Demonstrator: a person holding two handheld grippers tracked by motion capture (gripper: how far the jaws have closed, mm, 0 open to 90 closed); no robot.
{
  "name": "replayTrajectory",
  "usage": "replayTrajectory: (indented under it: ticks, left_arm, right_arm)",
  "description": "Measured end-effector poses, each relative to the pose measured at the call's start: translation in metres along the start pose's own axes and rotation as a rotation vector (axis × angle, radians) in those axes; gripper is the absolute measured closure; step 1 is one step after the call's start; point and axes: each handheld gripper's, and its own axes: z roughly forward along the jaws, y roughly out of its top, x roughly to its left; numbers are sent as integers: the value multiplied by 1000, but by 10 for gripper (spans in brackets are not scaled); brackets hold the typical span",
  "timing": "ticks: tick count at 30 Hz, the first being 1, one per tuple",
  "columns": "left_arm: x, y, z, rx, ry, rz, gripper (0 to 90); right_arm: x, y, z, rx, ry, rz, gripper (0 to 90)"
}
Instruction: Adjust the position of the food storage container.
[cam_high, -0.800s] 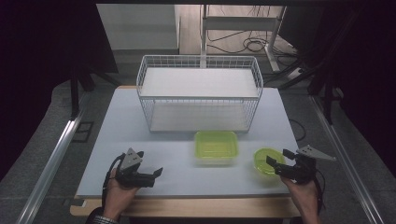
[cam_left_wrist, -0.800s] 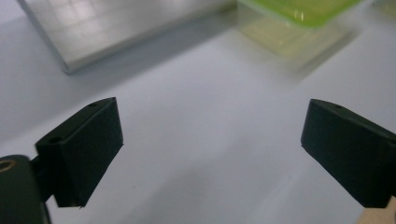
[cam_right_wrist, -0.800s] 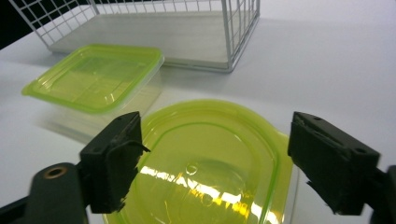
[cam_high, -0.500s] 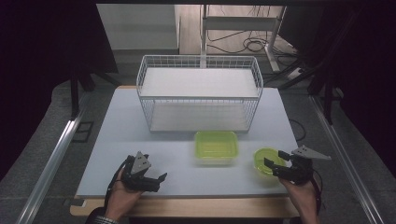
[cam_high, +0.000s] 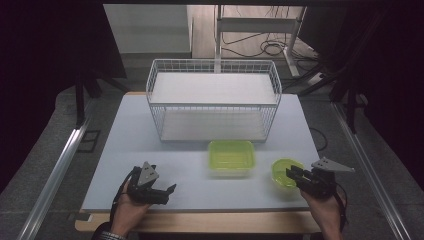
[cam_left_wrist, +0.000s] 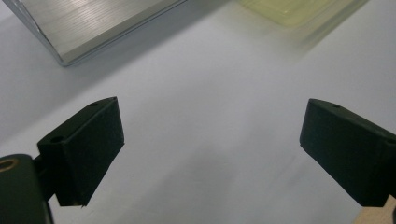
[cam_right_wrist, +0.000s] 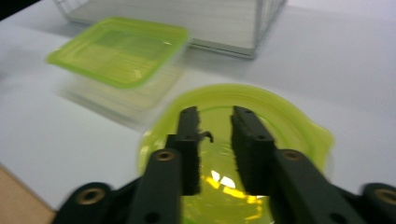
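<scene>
1. Your white table (cam_high: 120, 150) carries a wire basket (cam_high: 214, 102); the tub (cam_high: 231, 157) sits before it.
2. Right gripper (cam_right_wrist: 215, 135), jaws slightly apart, hovers over the bowl (cam_high: 284, 171) beside the tub; probably grasp its rim next.
3. Left gripper (cam_high: 159, 189) waits wide open.

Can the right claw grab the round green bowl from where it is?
Probably yes. The right claw hangs just over the near rim of the round green bowl, jaws slightly apart, with nothing between them. The square green box sits off to the side, out of the way.
</scene>
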Motion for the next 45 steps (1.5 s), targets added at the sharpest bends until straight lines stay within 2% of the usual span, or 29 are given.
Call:
replayTrajectory:
  ticks: [2, 3, 4, 5, 6, 8, 11, 17, 20, 23, 30, 38, 45]
  left_arm:
    - [0, 0, 0, -3, 2, -2, 62]
    - [0, 0, 0, -3, 2, -2, 62]
    - [0, 0, 0, -3, 3, -4, 62]
    - [1, -1, 0, -1, 6, -4, 62]
    - [1, -1, 0, -1, 6, -4, 62]
    - [1, -1, 0, 6, 16, -5, 62]
    - [1, -1, 0, 9, 22, -1, 62]
    - [-1, 0, -2, -15, 18, 11, 62]
    - [-1, 0, -1, -9, 18, 15, 62]
    - [-1, 0, -1, -6, 16, 19, 62]
    - [-2, 1, 1, 11, 16, 36, 62]
    - [-2, 1, 2, 10, 6, 26, 62]
    - [-3, 1, 3, 17, 2, 26, 62]
  right_arm:
    - [6, 2, -2, -5, 18, -23, 827]
    - [6, 2, -2, -5, 18, -23, 827]
    - [13, 4, -2, -3, 41, -49, 876]
    - [17, 5, -2, 3, 55, -62, 886]
    - [17, 5, -2, 3, 55, -62, 886]
    - [27, 3, -1, 37, 84, -94, 888]
    - [33, 0, -1, 63, 104, -106, 888]
    - [37, -5, 2, 95, 141, -111, 888]
    - [38, -6, 8, 123, 138, -118, 887]
    - [37, -7, 12, 135, 131, -120, 888]
    - [24, -7, 15, 129, 135, -77, 888]
    - [6, -6, 14, 114, 119, -25, 888]
    - [-5, -6, 12, 96, 91, -3, 886]
